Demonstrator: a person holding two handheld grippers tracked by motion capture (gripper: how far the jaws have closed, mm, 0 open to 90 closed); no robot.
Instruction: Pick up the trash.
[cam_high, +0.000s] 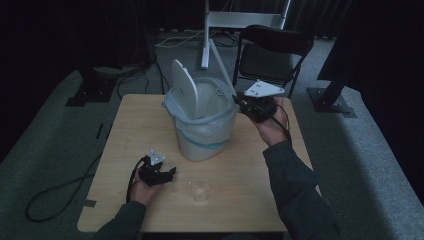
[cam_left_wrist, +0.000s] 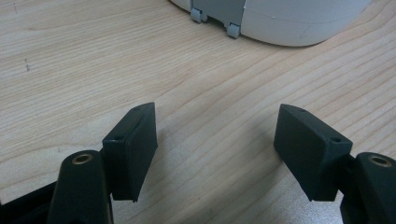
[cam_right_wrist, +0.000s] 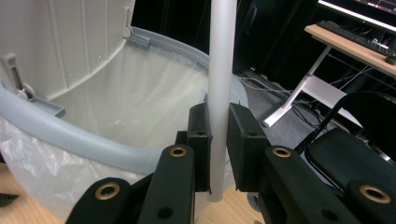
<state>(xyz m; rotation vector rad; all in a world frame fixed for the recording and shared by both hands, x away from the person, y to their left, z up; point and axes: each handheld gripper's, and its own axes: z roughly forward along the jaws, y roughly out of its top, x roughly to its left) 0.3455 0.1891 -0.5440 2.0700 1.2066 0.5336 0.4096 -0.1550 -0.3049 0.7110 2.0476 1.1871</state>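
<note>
Nearest, on the pale wooden tabletop (cam_high: 240, 200), the left hand-held gripper (cam_high: 172, 172) rests with jaws spread, empty. Beyond stands a white plastic bin (cam_high: 205, 127), lid raised. Rightward, the right hand-held gripper (cam_right_wrist: 218, 123) pinches the bin's white tubular handle (cam_right_wrist: 220, 70) at its rim.

Bare table (cam_high: 135, 125) lay open left of the bin (cam_high: 202, 130); its raised lid (cam_high: 184, 89) blocked the far-left rim, a cup (cam_high: 200, 191) stood near.
</note>
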